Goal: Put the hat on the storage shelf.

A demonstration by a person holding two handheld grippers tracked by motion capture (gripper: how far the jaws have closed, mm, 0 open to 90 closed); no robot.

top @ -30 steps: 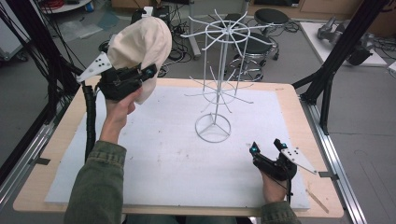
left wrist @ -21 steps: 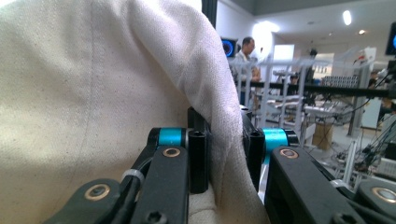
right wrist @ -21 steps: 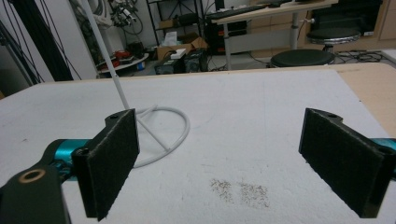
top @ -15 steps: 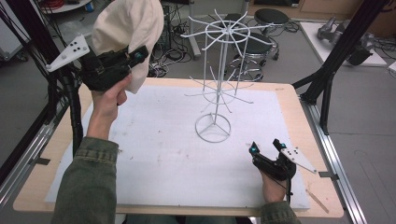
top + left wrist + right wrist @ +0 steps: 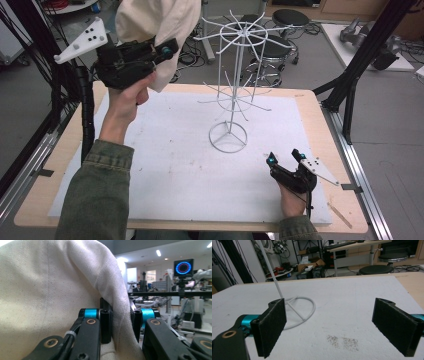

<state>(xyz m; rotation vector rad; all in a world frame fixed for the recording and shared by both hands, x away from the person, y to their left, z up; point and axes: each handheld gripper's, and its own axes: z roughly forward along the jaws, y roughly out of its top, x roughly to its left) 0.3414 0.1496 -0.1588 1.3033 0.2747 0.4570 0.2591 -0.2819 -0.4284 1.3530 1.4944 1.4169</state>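
Observation:
A cream cloth cap is lifted high over the table's far left corner, pinched in my left gripper. In the left gripper view the cap's fabric is clamped between the two black jaws, with my left gripper shut on it. A white wire display stand with radiating hook arms rises from a ring base at the table's middle. My right gripper rests low near the front right, open and holding nothing; in its own view my right gripper faces the stand's ring base.
A white foam sheet covers the wooden table. Black frame posts stand at the right and left edges. Stools, cables and boxes sit on the floor beyond the far edge.
My left gripper has risen and drawn back toward the far left with the cap, lifting it above the stand's top ring. The right gripper has stayed in place.

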